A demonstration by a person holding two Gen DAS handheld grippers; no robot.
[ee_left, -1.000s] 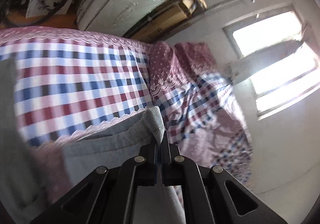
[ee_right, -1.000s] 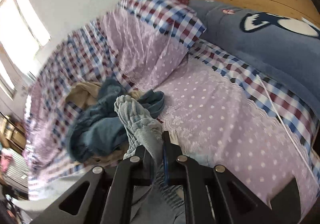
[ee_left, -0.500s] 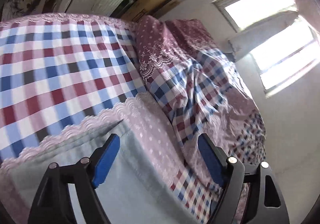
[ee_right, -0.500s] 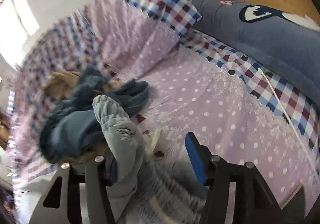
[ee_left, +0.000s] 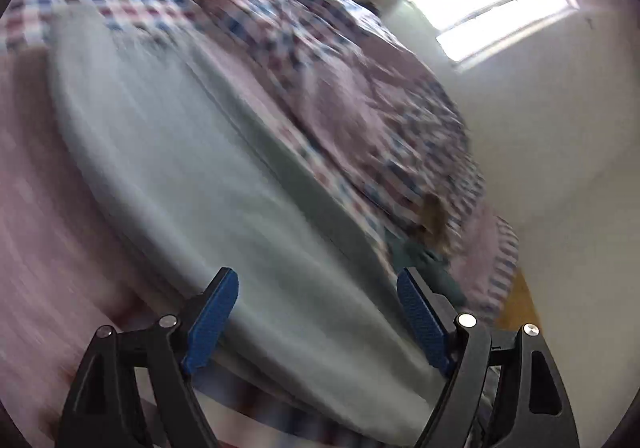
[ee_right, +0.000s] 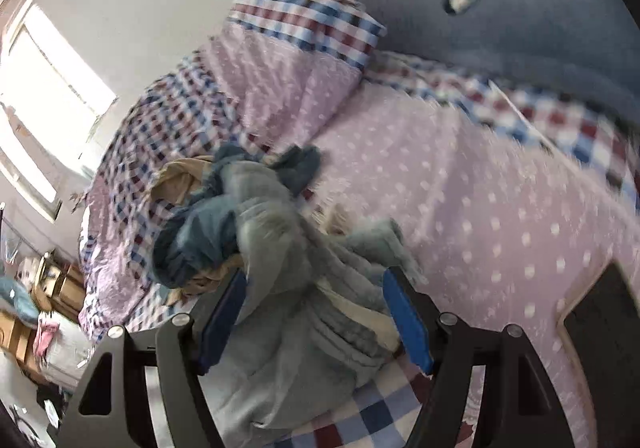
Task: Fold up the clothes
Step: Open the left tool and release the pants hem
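The left gripper (ee_left: 318,318) hangs wide open over a grey garment (ee_left: 208,168) spread flat on the bed (ee_left: 400,96); the right gripper (ee_right: 314,314), jaws wide, straddles its bunched end beside a clothes pile (ee_right: 196,232).

Lighting: daylight from a window (ee_left: 484,4), blown out to white in my left view and glaring at the left edge of my right view (ee_right: 44,88). Blur: heavy motion smear across the bedspread (ee_left: 360,96) on the left; milder on the right, worst toward the right edge. Distortion: fisheye curvature, dark vignette corners.
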